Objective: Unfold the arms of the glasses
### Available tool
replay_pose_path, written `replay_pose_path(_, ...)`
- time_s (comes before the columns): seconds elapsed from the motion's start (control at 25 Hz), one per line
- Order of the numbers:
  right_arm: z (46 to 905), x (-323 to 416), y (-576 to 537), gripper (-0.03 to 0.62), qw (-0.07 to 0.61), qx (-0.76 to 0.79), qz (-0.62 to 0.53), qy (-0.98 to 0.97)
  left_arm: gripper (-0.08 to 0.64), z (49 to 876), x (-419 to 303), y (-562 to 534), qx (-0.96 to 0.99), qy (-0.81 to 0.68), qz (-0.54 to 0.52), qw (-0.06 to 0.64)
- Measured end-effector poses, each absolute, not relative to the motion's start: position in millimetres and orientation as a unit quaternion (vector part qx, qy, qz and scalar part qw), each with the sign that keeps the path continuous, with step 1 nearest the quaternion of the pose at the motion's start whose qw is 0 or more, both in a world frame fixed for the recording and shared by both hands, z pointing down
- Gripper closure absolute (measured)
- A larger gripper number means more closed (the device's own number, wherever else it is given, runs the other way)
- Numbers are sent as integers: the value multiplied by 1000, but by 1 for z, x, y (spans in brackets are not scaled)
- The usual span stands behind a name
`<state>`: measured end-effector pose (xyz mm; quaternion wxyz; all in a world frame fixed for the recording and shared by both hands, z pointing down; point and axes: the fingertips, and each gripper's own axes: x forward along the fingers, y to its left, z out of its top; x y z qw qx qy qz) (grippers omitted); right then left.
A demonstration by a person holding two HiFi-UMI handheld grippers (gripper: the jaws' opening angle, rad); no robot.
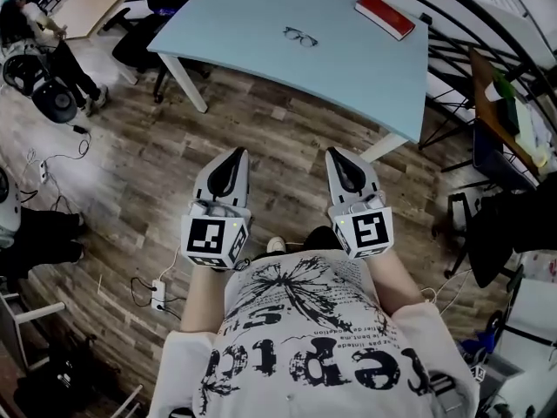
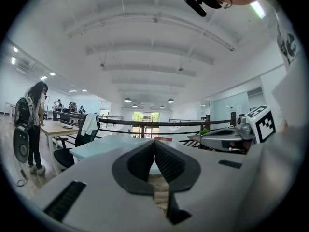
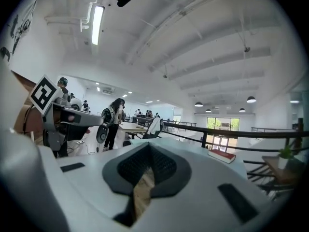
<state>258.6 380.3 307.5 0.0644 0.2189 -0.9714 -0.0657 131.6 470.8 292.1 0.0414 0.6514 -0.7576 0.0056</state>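
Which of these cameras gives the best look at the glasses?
The head view: it looks down on the glasses lying on the pale blue table. Both gripper views see that table edge-on, and the glasses cannot be made out there.

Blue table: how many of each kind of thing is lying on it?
Glasses: 1
Red book: 1
Total on the table: 2
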Motion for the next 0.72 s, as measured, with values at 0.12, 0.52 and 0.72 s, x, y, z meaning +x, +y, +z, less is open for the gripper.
replay_pose_path(0.12,315,237,365,583,70,222,-63,-970,541,301,111,456,654,-755,8,47)
replay_pose_path(0.52,332,162,237,583,68,209,-59,-974,541,322,36,340,633,-771,22,58)
replay_pose_path(0.72,323,129,138,583,68,205,-56,-975,541,313,-2,252,622,-781,23,57)
